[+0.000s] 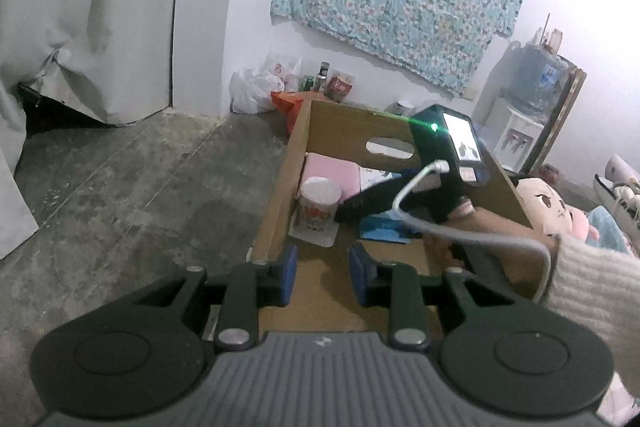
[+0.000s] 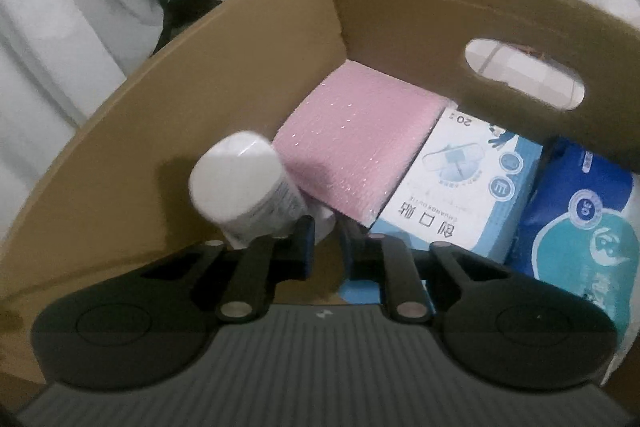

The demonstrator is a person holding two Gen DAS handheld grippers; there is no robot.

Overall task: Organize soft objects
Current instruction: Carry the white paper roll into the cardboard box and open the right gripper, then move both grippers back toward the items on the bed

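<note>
Both grippers spread, left gripper (image 1: 322, 273) and right gripper (image 2: 326, 247); only the right view reads the box (image 2: 460, 187) label "创口贴" (also "20").

The left hand-held gripper (image 1: 322, 273), jaws apart, hovers over the cardboard box (image 1: 280, 203).
</note>
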